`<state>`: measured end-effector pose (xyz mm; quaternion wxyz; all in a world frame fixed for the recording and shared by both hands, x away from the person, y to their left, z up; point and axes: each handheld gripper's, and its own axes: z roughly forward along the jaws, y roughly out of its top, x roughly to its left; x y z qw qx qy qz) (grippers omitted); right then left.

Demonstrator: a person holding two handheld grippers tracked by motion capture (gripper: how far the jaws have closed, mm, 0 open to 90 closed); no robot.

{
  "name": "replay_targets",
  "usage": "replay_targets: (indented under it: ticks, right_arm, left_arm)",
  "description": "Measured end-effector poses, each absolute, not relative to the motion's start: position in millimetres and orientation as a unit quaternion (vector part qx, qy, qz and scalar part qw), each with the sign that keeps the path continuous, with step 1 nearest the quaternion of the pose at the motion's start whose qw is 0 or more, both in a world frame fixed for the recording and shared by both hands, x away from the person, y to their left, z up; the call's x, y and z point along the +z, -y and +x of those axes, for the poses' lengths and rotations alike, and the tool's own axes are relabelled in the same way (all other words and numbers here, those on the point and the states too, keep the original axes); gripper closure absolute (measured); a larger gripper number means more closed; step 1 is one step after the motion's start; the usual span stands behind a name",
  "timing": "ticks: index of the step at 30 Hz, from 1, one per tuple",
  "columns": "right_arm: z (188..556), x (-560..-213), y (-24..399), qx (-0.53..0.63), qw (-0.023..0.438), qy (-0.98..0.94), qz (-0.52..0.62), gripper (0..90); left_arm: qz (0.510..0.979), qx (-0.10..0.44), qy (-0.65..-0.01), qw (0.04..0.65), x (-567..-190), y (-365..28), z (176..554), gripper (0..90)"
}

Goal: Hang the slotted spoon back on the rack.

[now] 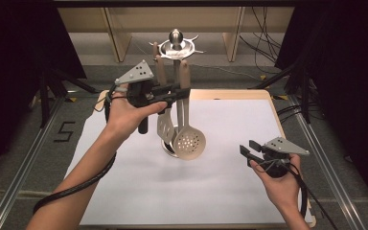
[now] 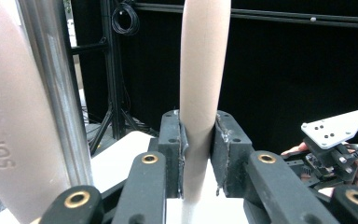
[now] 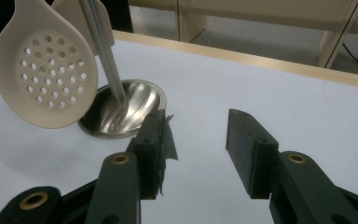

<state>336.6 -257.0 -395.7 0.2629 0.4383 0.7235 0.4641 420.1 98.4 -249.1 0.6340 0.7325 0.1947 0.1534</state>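
Observation:
A steel utensil stand (image 1: 176,46) rises from a round base (image 3: 126,107) at the table's middle. From it hang a beige slotted spoon (image 1: 189,143) and a beige spatula (image 1: 165,125). My left gripper (image 1: 179,92) is shut on the spoon's wooden handle (image 2: 200,93), which stands upright between its pads (image 2: 182,149). The stand's pole (image 2: 56,93) and a second handle marked SUPOR (image 2: 4,140) are just to the left in the left gripper view. My right gripper (image 1: 248,147) hovers low at the table's right, open with nothing between its jaws (image 3: 200,140), which point toward the spoon's perforated bowl (image 3: 44,84).
A white mat (image 1: 211,187) covers the wooden table (image 1: 230,92). Black curtains and stands flank both sides, and wooden frames (image 1: 115,33) stand behind the table. Cables trail from both grippers along the forearms.

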Motion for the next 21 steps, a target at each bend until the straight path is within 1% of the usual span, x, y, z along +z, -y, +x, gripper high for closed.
replay_targets:
  ticks: [12,20,21]
  right_arm:
    - [336.4,-395.4,256.8,0.465,0.259,-0.722,0.441,58.5]
    - [336.5,-395.4,256.6,0.468,0.261,-0.72,0.441,58.5]
    - [336.2,-395.8,255.9,0.471,0.255,-0.717,0.446,58.5]
  left_arm:
    - [0.73,0.146,-0.203,0.637,-249.2,-99.6,422.1,74.1]
    - [0.733,0.153,-0.193,0.634,-248.5,-100.8,425.0,74.1]
    - [0.731,0.149,-0.197,0.636,-249.0,-100.8,425.0,74.1]
